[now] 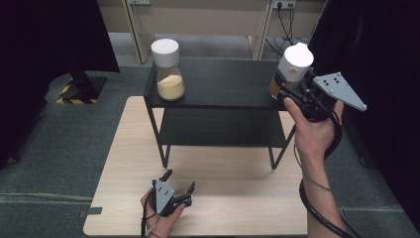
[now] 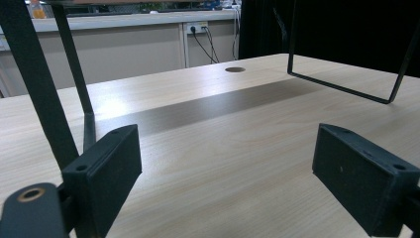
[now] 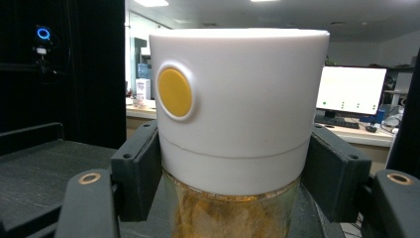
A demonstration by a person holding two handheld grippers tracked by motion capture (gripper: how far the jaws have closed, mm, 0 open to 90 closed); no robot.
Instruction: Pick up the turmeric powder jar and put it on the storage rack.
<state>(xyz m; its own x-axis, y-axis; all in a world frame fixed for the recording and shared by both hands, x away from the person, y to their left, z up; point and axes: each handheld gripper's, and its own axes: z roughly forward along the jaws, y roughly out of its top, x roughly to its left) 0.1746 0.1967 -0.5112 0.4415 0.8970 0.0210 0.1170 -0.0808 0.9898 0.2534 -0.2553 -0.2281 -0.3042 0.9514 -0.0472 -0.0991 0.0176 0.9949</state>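
High view: a light wooden table (image 1: 124,163) carries a black two-tier metal shelf rack (image 1: 218,82). On the left end of the rack's top shelf stands a clear glass jar with a white cylindrical lid and pale yellow powder inside (image 1: 168,69). At the right end of the top shelf, the right gripper (image 1: 292,87), held in the person's right hand (image 1: 313,131), is clamped on a second glass jar with a white lid and orange-brown contents (image 1: 294,62).

Right gripper view: both black jaws press against opposite sides of this jar's lid (image 3: 237,109), just above the glass; a round yellow button (image 3: 174,92) marks the lid's side. Whether the jar's base touches the shelf cannot be told.

Near the table's front edge, the left gripper (image 1: 178,181) sits low in the left hand (image 1: 161,220). Left gripper view: its jaws stand wide apart with nothing between them, above the bare tabletop (image 2: 223,163), with the rack's legs (image 2: 44,94) just ahead.
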